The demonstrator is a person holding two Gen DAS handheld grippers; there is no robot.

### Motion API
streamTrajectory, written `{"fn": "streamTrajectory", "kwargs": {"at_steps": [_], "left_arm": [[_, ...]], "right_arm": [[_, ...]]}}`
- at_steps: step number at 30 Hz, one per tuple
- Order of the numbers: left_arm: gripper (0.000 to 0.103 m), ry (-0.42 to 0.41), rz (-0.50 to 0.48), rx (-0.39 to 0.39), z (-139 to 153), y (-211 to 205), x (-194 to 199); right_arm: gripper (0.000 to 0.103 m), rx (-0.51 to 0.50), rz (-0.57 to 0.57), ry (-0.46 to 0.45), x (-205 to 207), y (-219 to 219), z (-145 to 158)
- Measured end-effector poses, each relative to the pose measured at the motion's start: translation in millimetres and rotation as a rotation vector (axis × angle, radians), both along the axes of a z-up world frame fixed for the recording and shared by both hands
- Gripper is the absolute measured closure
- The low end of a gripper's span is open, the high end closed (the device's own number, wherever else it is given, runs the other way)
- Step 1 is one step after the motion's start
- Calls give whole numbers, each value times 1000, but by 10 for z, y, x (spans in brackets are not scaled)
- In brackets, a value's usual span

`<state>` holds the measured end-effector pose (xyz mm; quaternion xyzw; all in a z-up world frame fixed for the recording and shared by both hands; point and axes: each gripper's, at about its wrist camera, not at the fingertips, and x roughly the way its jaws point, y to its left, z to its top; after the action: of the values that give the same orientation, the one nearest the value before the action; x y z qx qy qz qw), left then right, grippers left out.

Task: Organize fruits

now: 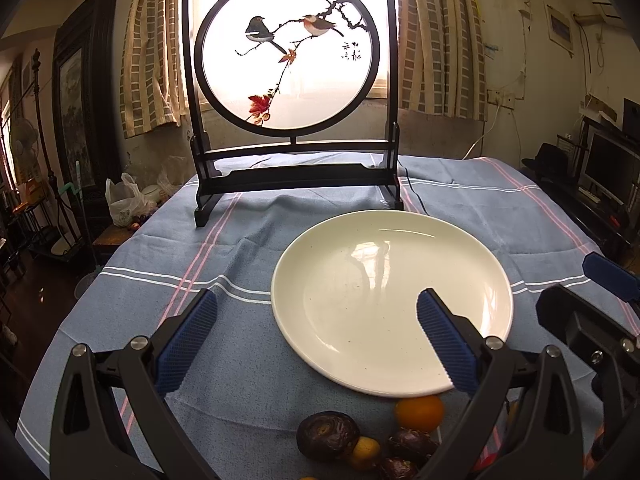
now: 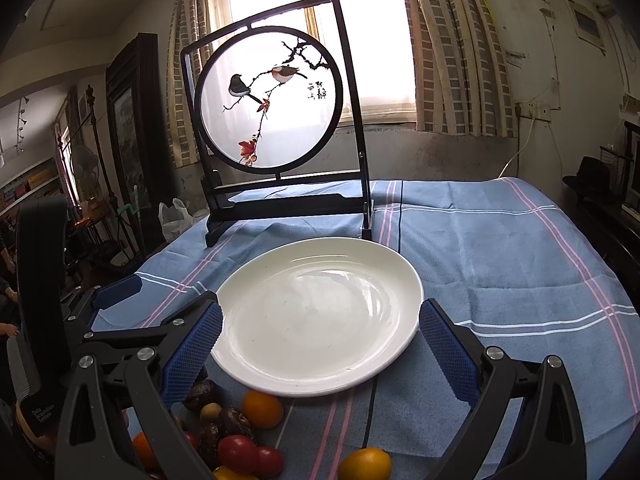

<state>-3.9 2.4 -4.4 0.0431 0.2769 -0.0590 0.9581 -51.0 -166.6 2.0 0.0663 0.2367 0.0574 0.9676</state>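
Observation:
An empty white plate [image 1: 392, 300] [image 2: 320, 316] lies on the blue striped tablecloth. In front of it sits a pile of fruit: an orange [image 1: 419, 412] [image 2: 262, 409], dark wrinkled passion fruits [image 1: 327, 435] [image 2: 202, 397], small yellow fruits [image 1: 365, 453] [image 2: 365, 464] and red tomatoes [image 2: 238, 454]. My left gripper [image 1: 316, 336] is open and empty, held above the fruit and the plate's near-left edge. My right gripper [image 2: 320, 344] is open and empty over the plate's near edge. The right gripper also shows at the right of the left wrist view [image 1: 600, 304].
A black-framed screen with painted birds [image 1: 290, 80] [image 2: 272, 120] stands upright behind the plate. A black cable [image 2: 370, 408] runs under the plate towards the near edge. The table [image 2: 500, 264] drops off at left and right; a plastic bag [image 1: 124, 200] sits beyond the left edge.

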Motion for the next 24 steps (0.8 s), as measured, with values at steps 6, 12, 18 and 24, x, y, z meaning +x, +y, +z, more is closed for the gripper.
{"fn": "streamTrajectory", "kwargs": {"at_steps": [6, 12, 18, 24], "left_arm": [[5, 2, 0, -2, -10, -2, 1], [5, -18, -16, 0, 52, 55, -21], [5, -37, -69, -1, 171, 359, -297], [5, 34, -145, 50, 30, 638, -741]], "right_arm": [[4, 0, -1, -1, 1, -2, 5], [4, 0, 9, 11, 5, 4, 16], [4, 2, 41, 4, -167, -100, 104], [4, -131, 71, 58, -586, -303, 76]]}}
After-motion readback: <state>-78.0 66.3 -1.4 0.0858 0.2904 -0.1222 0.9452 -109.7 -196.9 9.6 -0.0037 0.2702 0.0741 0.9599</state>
